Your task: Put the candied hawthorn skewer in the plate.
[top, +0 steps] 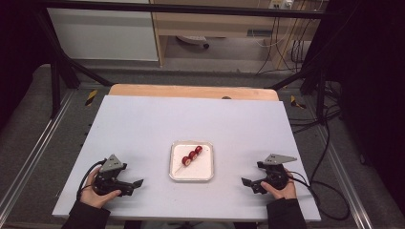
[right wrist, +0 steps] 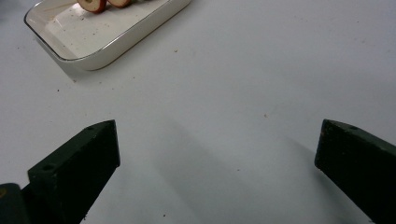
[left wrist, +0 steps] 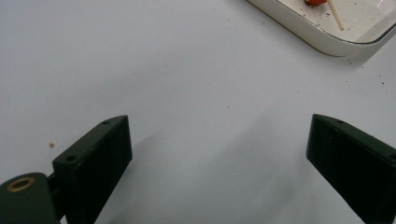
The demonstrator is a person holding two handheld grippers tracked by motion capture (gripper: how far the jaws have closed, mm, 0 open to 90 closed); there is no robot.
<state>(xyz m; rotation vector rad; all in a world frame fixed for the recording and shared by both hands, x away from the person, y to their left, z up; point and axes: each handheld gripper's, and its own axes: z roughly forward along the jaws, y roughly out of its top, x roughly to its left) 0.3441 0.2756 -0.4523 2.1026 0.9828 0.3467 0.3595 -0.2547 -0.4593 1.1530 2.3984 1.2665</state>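
Both grippers, left [top: 138, 182] and right [top: 244, 182], rest agape and empty, flanking the tray [top: 177, 175]. Between them lies the skewer [top: 190, 156], stick end slanting toward the left, about equally near each.

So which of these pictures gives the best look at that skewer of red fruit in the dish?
The high view: the whole skewer lies in the white dish, three red pieces on a stick. The left gripper view catches just the stick's bare end and a red scrap. The right gripper view shows two cut pieces at its top edge.
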